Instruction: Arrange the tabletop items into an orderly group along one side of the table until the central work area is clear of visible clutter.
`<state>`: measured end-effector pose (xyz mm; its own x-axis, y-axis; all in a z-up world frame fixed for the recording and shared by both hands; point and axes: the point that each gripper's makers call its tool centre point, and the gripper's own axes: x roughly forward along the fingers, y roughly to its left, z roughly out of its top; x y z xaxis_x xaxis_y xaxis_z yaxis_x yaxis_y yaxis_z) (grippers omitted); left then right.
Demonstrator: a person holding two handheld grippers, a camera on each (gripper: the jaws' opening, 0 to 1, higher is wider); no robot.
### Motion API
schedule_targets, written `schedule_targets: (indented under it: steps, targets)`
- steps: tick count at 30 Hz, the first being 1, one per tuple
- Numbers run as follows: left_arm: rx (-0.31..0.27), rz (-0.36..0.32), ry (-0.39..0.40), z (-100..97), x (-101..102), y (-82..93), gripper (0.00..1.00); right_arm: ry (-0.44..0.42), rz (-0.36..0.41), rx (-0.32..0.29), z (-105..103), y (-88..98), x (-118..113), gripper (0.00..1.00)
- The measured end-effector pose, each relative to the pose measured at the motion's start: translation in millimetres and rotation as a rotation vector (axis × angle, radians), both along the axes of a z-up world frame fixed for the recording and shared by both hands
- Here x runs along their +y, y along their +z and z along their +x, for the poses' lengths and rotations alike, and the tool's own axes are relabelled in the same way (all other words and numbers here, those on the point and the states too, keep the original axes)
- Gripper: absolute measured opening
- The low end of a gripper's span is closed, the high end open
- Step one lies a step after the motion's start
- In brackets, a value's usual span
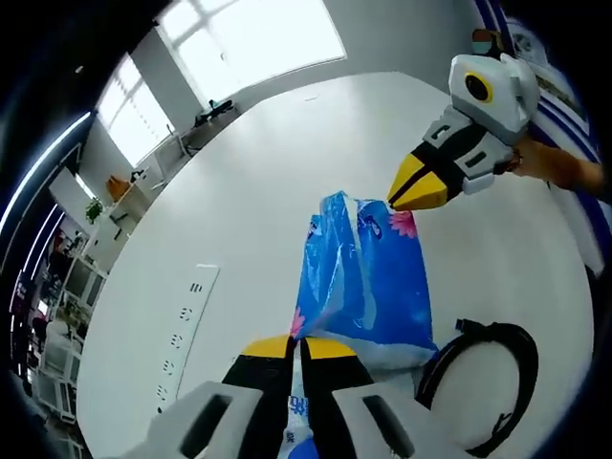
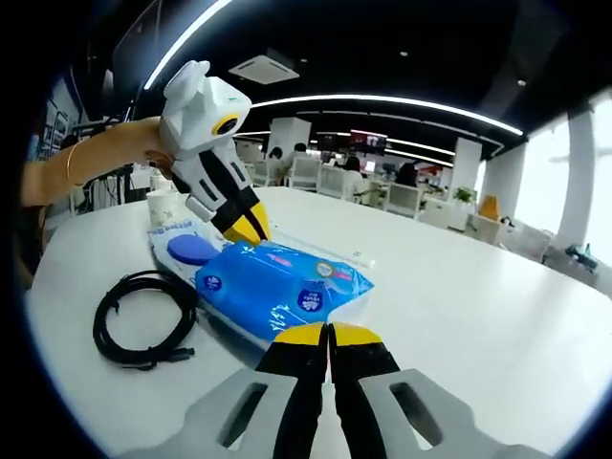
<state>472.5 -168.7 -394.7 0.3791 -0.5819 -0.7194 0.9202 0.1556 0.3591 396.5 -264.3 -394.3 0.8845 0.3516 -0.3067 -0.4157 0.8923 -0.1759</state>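
Note:
A blue plastic pack of wipes with pink flowers lies on the white table. My left gripper is shut on the pack's near edge. My right gripper comes in from the upper right, its yellow tips pinched on the far edge. In the right gripper view the same blue pack stretches between my right gripper, shut on its clear seam, and the left gripper, held by a hand. A coiled black cable lies beside the pack.
A white power strip lies to the pack's left, and the black cable to its right. A second white pack with a blue oval and a paper cup stand behind the blue pack. Office desks and chairs stand beyond the table.

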Motion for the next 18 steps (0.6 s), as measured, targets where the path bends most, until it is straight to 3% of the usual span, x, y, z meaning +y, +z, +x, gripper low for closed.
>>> schedule_targets:
  steps: [18]
  targets:
    - [0.010, -0.017, 0.001, -1.4, -6.0, -3.4, 0.04, -0.009, 0.011, 0.009, -2.3, -5.1, -0.5, 0.00]
